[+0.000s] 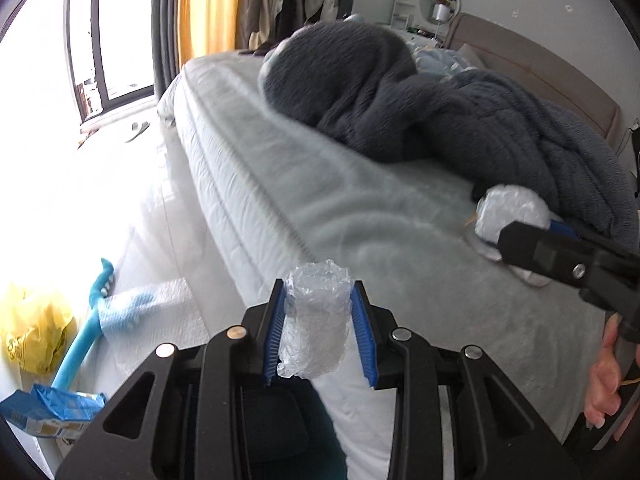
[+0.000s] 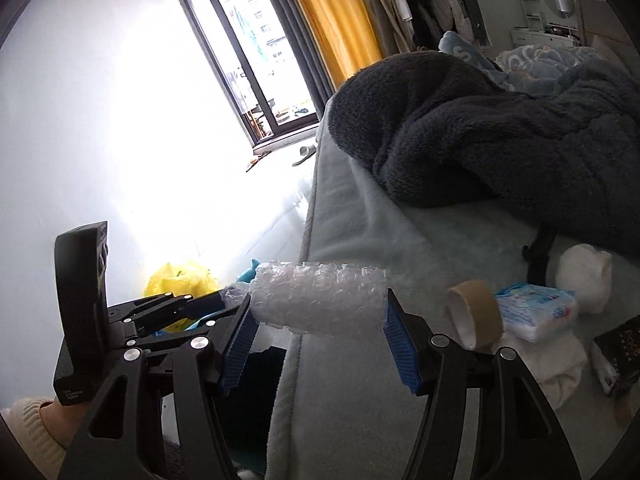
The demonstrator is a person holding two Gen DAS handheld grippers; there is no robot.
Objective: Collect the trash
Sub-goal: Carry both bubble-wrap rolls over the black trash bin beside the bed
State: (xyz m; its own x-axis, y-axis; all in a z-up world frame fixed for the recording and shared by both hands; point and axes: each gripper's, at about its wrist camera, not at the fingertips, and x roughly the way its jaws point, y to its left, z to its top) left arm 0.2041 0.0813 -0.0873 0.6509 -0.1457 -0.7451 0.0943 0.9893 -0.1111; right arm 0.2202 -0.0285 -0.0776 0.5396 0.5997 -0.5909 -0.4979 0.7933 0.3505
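Note:
My left gripper [image 1: 318, 316] is shut on a small roll of bubble wrap [image 1: 316, 320] and holds it over the near edge of the bed [image 1: 340, 208]. My right gripper [image 2: 318, 332] is shut on a longer bubble wrap roll [image 2: 320, 300], gripped end to end between its blue pads. In the left wrist view the right gripper [image 1: 516, 232] shows at the right with its roll [image 1: 510, 210] above the bed. A yellow plastic bag [image 1: 36, 328] lies on the floor by the bed; it also shows in the right wrist view [image 2: 180, 280].
A dark grey fleece blanket [image 1: 440, 108] is heaped on the bed. On the bed lie a cardboard tape core [image 2: 476, 314], a tissue pack [image 2: 536, 310], a white wad [image 2: 584, 276] and a dark box [image 2: 620, 348]. A blue brush [image 1: 86, 320] and blue packet [image 1: 52, 408] lie on the floor.

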